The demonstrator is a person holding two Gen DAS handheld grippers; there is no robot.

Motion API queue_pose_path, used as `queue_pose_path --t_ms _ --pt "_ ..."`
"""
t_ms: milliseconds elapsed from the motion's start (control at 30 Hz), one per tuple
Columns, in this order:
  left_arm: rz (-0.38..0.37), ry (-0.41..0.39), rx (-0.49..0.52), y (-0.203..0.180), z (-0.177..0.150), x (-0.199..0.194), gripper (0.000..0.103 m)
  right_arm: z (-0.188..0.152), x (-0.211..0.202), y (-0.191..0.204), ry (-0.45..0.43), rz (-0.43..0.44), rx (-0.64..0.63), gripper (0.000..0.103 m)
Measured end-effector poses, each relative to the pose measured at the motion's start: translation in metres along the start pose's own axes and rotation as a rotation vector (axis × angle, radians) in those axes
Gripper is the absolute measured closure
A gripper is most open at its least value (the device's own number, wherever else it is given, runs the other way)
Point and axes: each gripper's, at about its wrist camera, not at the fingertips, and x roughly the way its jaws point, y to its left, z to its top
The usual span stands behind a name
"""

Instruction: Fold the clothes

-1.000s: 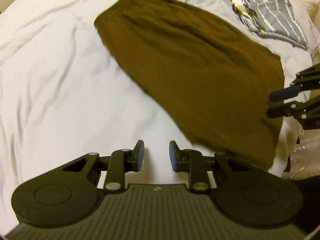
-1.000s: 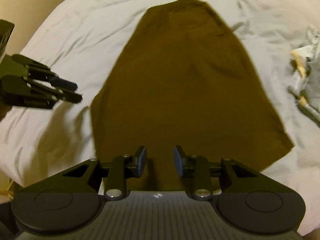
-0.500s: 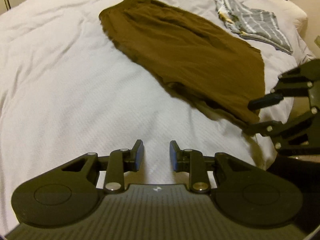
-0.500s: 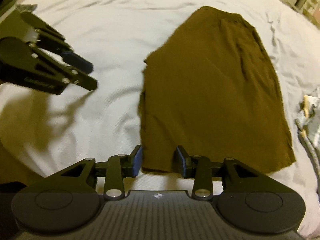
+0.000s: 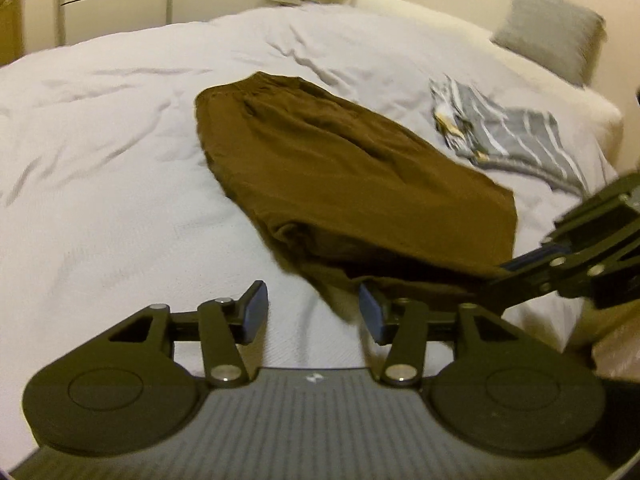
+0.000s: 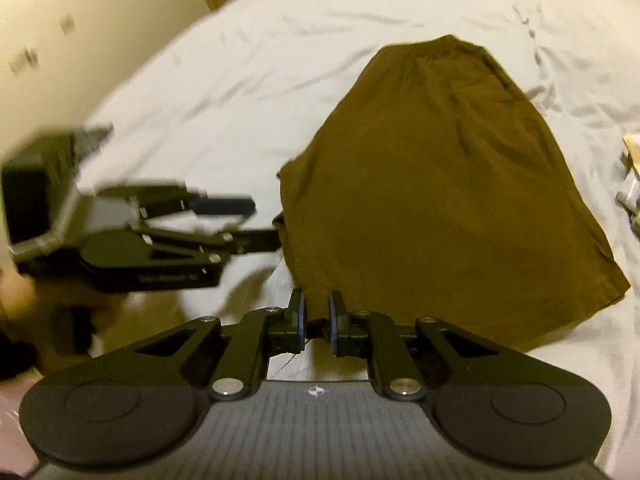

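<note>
A brown skirt (image 5: 344,172) lies on the white bedding (image 5: 120,184), its long axis running from the narrow gathered waistband at the far end to the wide hem at the near edge of the bed. The right gripper (image 6: 316,322) has its jaws nearly together, pinching the near hem. The left gripper (image 5: 310,312) has its jaws wide apart and holds nothing, just beside the hem's near left corner. A grey striped garment (image 5: 508,136) lies to the far right, a grey pillow (image 5: 552,32) beyond it.
</note>
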Motion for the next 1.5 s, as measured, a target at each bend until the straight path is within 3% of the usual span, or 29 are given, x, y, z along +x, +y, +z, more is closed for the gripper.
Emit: queue_pose_path --t_ms 133,333,533,700,900,1100,1200,1267,1367,1500 --pt "-0.009 -0.062 -0.08 0.005 -0.006 -0.002 0.055 -0.007 -0.005 -0.025 -0.048 0.071 0.062 0.091" --pt "-0.008 -0.146 -0.122 0.011 -0.008 -0.009 0.049 -0.023 -0.009 -0.03 -0.173 0.095 -0.006 0.096" --pt "0.049 -0.191 -0.016 0.0 -0.012 -0.001 0.043 -0.041 -0.018 -0.031 -0.313 0.084 -0.047 0.096" --pt "0.099 -0.215 0.002 -0.011 -0.017 -0.009 0.043 -0.062 -0.027 -0.013 -0.396 0.033 -0.19 0.097" --pt "0.163 -0.178 -0.006 -0.023 -0.009 -0.013 0.043 -0.079 -0.029 0.006 -0.413 -0.056 -0.284 0.101" --pt "0.232 -0.09 0.071 -0.028 0.003 0.022 0.044 -0.08 -0.029 0.006 -0.424 -0.062 -0.301 0.101" --pt "0.219 -0.088 0.058 -0.024 0.004 0.027 0.045 -0.078 -0.028 0.002 -0.42 -0.052 -0.291 0.101" --pt "0.21 -0.099 0.034 -0.019 0.003 0.023 0.045 -0.078 -0.026 0.002 -0.411 -0.031 -0.304 0.096" --pt "0.209 -0.095 0.013 -0.011 0.003 0.021 0.045 -0.08 -0.013 0.012 -0.398 -0.012 -0.359 0.062" --pt "0.211 -0.088 0.027 -0.01 0.006 0.022 0.045 -0.075 0.006 0.019 -0.379 0.005 -0.335 0.064"
